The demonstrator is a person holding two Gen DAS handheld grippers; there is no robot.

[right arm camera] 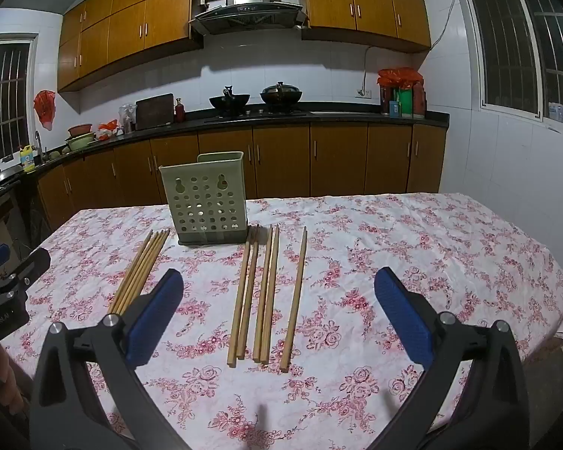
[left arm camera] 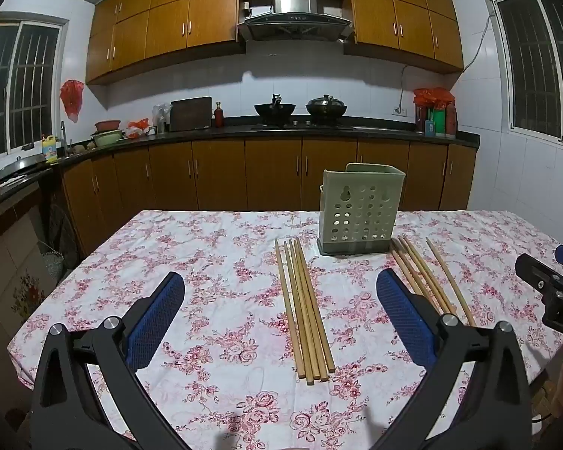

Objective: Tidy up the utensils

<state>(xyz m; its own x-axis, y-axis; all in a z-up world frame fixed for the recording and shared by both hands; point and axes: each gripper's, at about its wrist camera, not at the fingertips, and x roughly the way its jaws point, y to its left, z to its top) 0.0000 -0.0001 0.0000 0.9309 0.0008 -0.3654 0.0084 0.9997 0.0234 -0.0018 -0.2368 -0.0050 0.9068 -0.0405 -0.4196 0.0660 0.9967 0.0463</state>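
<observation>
A green perforated utensil holder [left arm camera: 360, 212] [right arm camera: 205, 199] stands upright on the floral tablecloth [left arm camera: 214, 262] [right arm camera: 413, 262]. A tight bundle of several wooden chopsticks [left arm camera: 306, 307] [right arm camera: 140, 272] lies to its left. A looser group of several chopsticks [left arm camera: 429, 281] [right arm camera: 266, 292] lies to its right. My left gripper [left arm camera: 279, 300] is open and empty, held above the near end of the left bundle. My right gripper [right arm camera: 277, 296] is open and empty, held above the right group. Each gripper's tip shows at the edge of the other's view.
The table ends at a far edge behind the holder, with wooden kitchen cabinets [left arm camera: 274, 176] and a dark counter with woks [left arm camera: 300, 108] beyond. The table's left edge [left arm camera: 67, 288] and right edge [right arm camera: 559, 285] drop off to the floor.
</observation>
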